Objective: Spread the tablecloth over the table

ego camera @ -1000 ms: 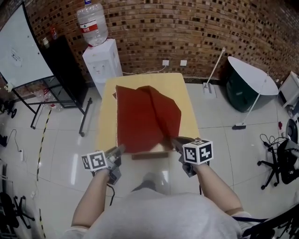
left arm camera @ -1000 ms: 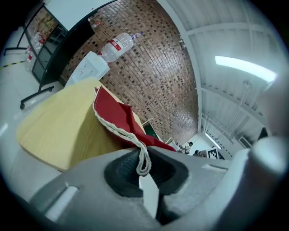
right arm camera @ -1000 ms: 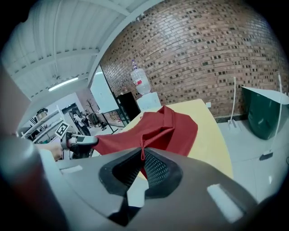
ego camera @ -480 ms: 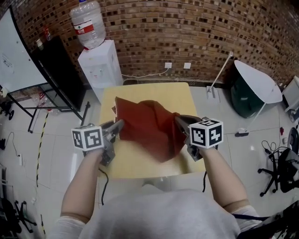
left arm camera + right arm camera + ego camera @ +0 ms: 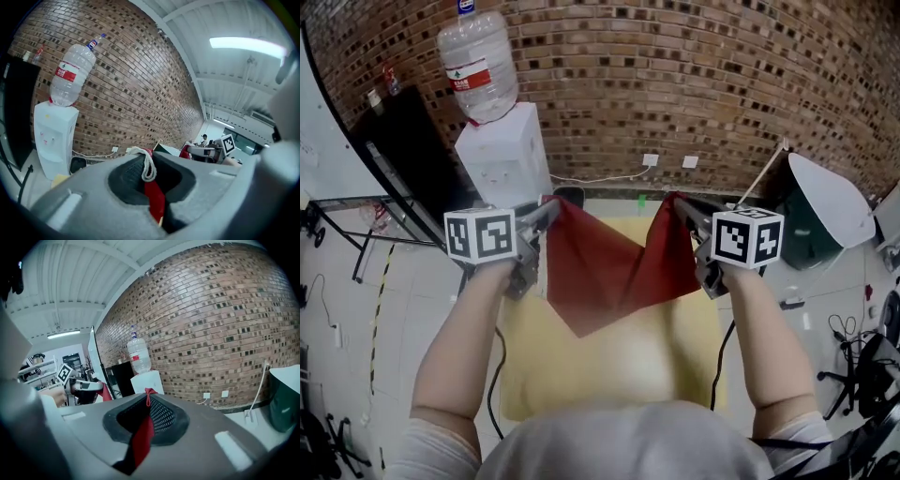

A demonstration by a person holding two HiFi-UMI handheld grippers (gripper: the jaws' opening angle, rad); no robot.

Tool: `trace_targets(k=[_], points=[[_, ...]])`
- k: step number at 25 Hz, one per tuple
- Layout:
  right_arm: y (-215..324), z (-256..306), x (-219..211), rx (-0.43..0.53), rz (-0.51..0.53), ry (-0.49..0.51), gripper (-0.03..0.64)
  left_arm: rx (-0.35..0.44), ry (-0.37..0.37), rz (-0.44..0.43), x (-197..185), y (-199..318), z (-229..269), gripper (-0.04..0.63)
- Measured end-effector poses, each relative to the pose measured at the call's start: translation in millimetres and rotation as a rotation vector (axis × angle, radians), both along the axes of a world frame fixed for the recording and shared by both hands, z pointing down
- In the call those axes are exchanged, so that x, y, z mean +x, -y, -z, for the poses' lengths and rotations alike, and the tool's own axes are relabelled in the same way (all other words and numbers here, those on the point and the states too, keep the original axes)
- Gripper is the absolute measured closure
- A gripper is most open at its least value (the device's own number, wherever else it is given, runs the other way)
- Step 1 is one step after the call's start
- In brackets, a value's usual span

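Both left tool (image 5: 546,210) and right tool (image 5: 679,202) pinch tablecloth (image 5: 609,272), now lifted off table (image 5: 609,370).

Count from the head view: two grippers, one left gripper (image 5: 546,214) plus one right gripper (image 5: 680,202). Two fingers (image 5: 89,201) on each, four total. One marker cube (image 5: 480,235) per gripper, two total. One red tablecloth (image 5: 609,272). One yellow surface (image 5: 609,366). One water dispenser (image 5: 502,155), one bottle (image 5: 476,66) on top of it. Two wall sockets (image 5: 651,159), side by side on the one brick wall (image 5: 675,75). One black cabinet (image 5: 412,141). One white round tabletop (image 5: 830,197) at far right. Two bare forearms (image 5: 464,337).
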State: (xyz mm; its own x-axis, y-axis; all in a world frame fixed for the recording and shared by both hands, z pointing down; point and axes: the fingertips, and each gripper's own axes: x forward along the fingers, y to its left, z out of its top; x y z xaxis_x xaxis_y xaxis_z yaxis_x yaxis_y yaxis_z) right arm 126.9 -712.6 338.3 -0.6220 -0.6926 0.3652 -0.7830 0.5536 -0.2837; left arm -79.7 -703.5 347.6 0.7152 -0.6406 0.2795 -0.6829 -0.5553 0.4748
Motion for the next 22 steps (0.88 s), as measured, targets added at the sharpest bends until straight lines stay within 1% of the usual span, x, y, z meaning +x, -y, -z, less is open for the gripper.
trace_targets(k=[3,6,9,11,13,15,18,20,22], points=[[43,21,-7,0.048,-0.014,0.006,0.609,0.029,0.018,0.024,-15,44,13,0.581],[84,38,-4,0.088,-0.036,-0.025,0.609,0.053,0.046,0.051,-30,89,25,0.581],[122,54,1,0.083,-0.064,-0.016,0.607,0.070,0.064,0.083,-46,129,42,0.581],[144,71,6,0.098,-0.082,-0.007,0.609,0.101,0.071,0.108,-57,152,62,0.581],[161,93,12,0.139,-0.103,-0.005,0.609,0.151,0.077,0.128,-65,174,89,0.581],[172,119,15,0.194,-0.117,-0.003,0.609,0.208,0.082,0.139,-69,187,118,0.581],[176,156,15,0.294,-0.138,-0.023,0.609,0.286,0.088,0.148,-71,192,158,0.581],[175,175,13,0.346,-0.147,-0.041,0.609,0.322,0.093,0.151,-69,193,175,0.581],[171,186,17,0.376,-0.160,-0.052,0.609,0.341,0.094,0.155,-67,193,183,0.581]])
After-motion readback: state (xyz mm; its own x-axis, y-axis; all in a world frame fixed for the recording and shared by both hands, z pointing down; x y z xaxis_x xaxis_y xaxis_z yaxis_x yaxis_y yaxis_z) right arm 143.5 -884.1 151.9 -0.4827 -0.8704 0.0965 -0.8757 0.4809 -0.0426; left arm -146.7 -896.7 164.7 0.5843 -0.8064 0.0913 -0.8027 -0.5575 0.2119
